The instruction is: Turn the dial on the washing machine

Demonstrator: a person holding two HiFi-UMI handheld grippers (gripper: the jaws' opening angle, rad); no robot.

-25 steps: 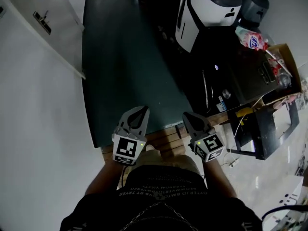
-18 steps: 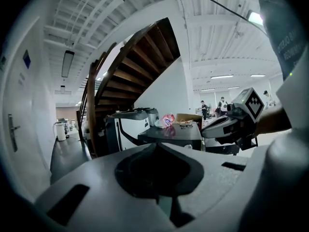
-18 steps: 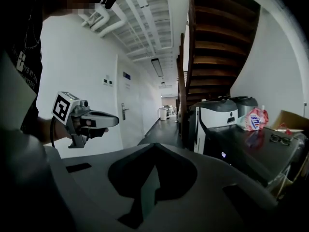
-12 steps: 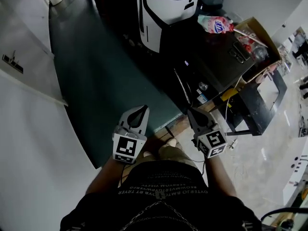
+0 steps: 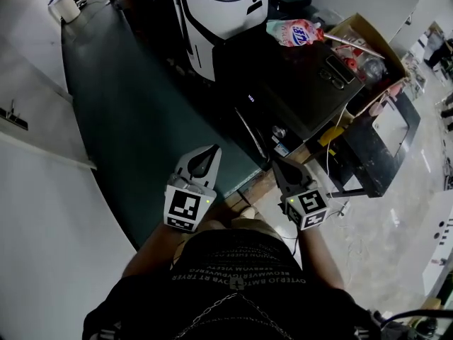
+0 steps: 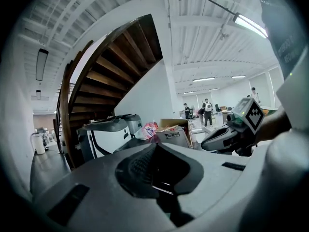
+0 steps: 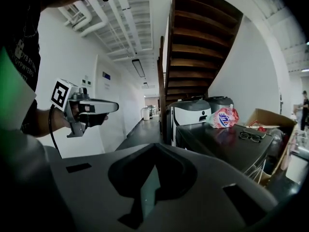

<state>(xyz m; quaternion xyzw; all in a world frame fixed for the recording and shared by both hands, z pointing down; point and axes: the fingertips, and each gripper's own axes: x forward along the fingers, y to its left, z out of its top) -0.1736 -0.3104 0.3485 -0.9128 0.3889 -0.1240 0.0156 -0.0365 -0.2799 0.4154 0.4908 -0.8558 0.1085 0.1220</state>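
1. Two grippers: the left gripper [image 5: 209, 155] and the right gripper [image 5: 280, 167] are held side by side in front of the person, each with one marker cube at its near end.
2. The fingers of both are pressed together, with nothing between them.
3. One washing machine [image 5: 301, 83] – dark, low and box-like – stands beyond and to the right of the right gripper, well apart from both grippers.
4. One dial [image 5: 279, 131], a small round knob, sits on the front face of the washing machine, right of a small lit display. No gripper touches it.
5. On the machine's top lie one pair of glasses [image 5: 336, 72] and one pink packet [image 5: 296, 32].
6. One open cardboard box [image 5: 368, 44] stands at its far right.
7. One white-and-black appliance [image 5: 219, 13] stands far left of the washer, on the dark green floor [image 5: 127, 112].
8. Against the earlier frames, the washing machine and dial have slid from the right edge of the head view toward its middle – nearer the right gripper. Both grippers keep their spot in the view, fingers closed as before.
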